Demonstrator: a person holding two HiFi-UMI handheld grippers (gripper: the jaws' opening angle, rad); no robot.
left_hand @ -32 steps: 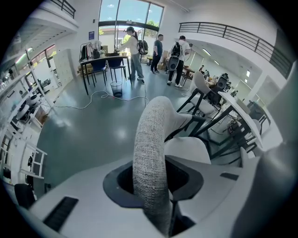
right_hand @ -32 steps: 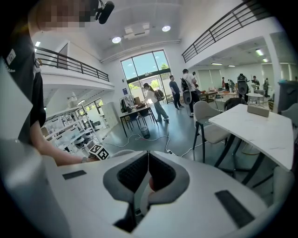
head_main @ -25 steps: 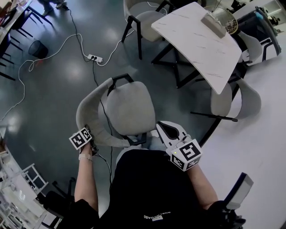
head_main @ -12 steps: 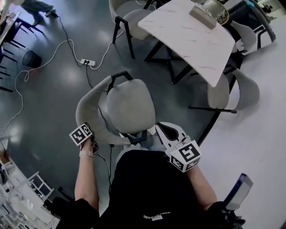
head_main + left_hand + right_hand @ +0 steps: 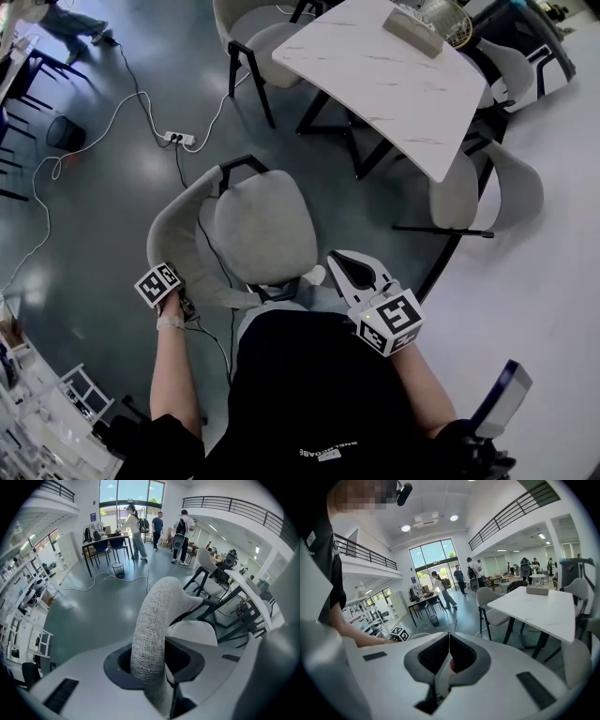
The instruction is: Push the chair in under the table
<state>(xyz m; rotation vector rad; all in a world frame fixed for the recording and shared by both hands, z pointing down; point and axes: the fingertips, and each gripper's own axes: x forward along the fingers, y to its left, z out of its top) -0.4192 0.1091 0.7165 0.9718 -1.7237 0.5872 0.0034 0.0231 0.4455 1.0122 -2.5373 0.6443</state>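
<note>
Gripping chair [image 5: 262, 225] backrest at its left end: my left tongs [image 5: 157, 660] clenched on fabric rim. Right tongs [image 5: 336, 262] pressed together, empty, just beside backrest's right end; contact unclear. Seat front faces away from me. Table [image 5: 375, 75] lies ahead and rightward, well apart from chair. I judge push must angle right; left hand drives.

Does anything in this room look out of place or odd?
Yes. One grey chair stands alone on the open floor, apart from the white table, while the other chairs sit close around it. A black cable on the floor runs beneath it and might catch its legs.
</note>
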